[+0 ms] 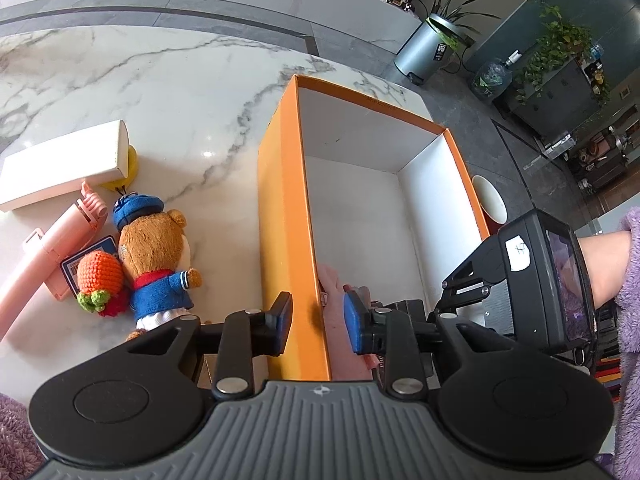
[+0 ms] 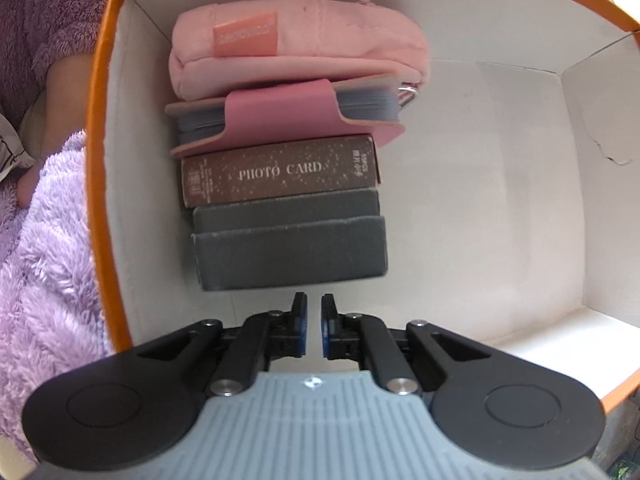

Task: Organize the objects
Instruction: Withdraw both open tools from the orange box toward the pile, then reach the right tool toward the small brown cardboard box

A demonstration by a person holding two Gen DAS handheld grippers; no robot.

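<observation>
Left tongs [image 1: 317, 320] are clamped on the near left wall of the orange box [image 1: 280, 208], steadying it. Right tongs [image 2: 314, 326] are nearly shut and empty, hung inside the box just short of the grey case [image 2: 290, 252]. Items are rowed along one wall (right half bare). Farther left on the surface [image 1: 160, 92], the bear [image 1: 158, 256] waits.

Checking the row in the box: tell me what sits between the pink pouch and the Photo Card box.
In the right wrist view, a pink card holder sits between the pink pouch and the Photo Card box.
</observation>
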